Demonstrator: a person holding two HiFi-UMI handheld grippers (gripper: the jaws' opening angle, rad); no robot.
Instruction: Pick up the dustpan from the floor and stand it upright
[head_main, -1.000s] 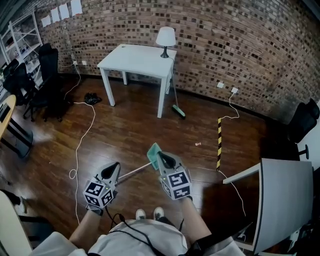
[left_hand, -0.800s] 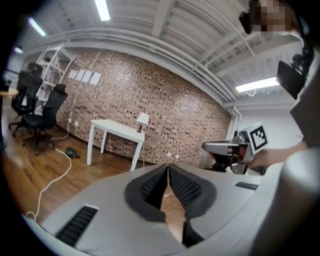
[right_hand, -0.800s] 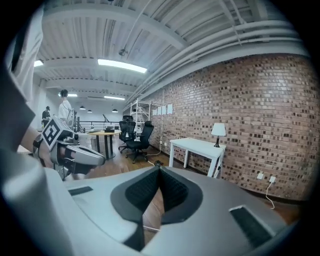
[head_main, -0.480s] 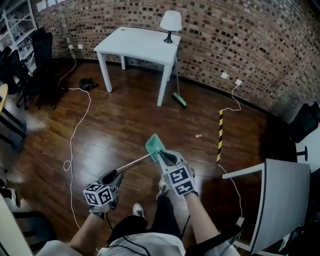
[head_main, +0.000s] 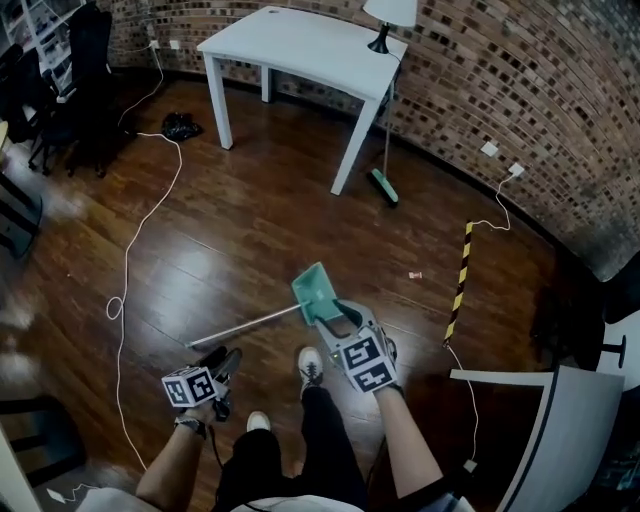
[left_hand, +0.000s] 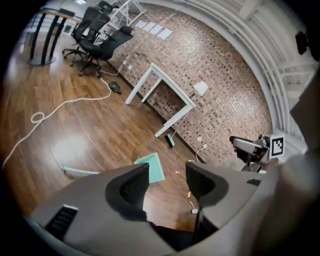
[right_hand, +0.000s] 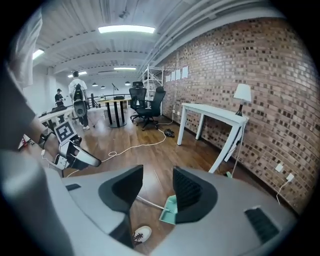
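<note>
Both grippers have sunk toward the floor (head_main: 250, 230), jaws just opening, empty; the dustpan (head_main: 312, 293) lies flat, handle (head_main: 250, 325) slanting to my left gripper (head_main: 228, 355), pan end beside my right gripper (head_main: 340, 312).

A green dustpan (head_main: 314, 292) lies on the wooden floor (head_main: 230, 240), its long handle (head_main: 245, 326) stretching leftward, just ahead of a white shoe (head_main: 311, 366).

We find the head view rather dim, with soft glare on the wooden floor (head_main: 215, 262). In the right gripper view the ceiling tube lamps (right_hand: 126, 29) (the brightest spots) light the room well. Both gripper views bend and darken toward the edges.
</note>
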